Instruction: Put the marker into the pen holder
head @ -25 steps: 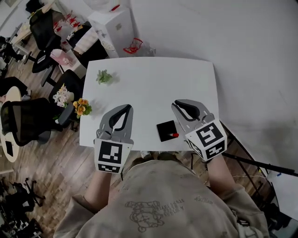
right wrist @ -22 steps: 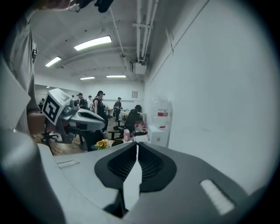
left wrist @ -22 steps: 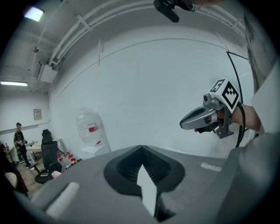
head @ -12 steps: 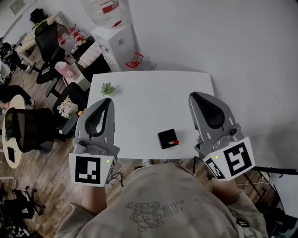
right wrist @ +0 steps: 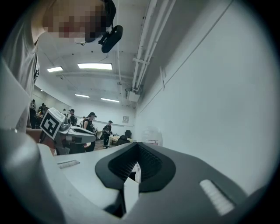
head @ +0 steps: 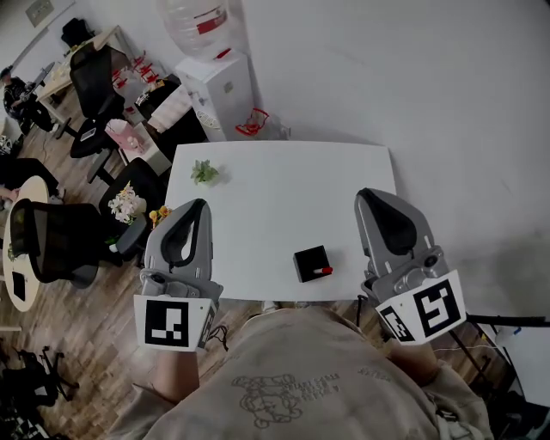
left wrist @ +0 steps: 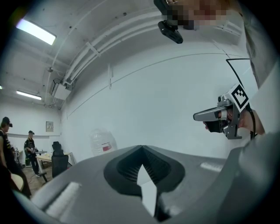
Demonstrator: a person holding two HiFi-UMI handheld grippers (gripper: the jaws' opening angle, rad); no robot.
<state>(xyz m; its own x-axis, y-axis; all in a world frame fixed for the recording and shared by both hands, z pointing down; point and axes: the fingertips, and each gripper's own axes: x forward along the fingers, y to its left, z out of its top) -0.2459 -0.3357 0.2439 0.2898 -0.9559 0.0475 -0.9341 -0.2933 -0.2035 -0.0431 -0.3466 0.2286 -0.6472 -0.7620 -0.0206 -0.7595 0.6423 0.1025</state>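
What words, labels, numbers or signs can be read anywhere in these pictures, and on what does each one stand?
No text reads clearly.
Water jug: red label, too blurred to read.
Shirt: printed lines round a drawing, too small to read.
Cubes on the left gripper and right gripper: black-and-white square code patterns, not words.
Wall frame: too small to read.
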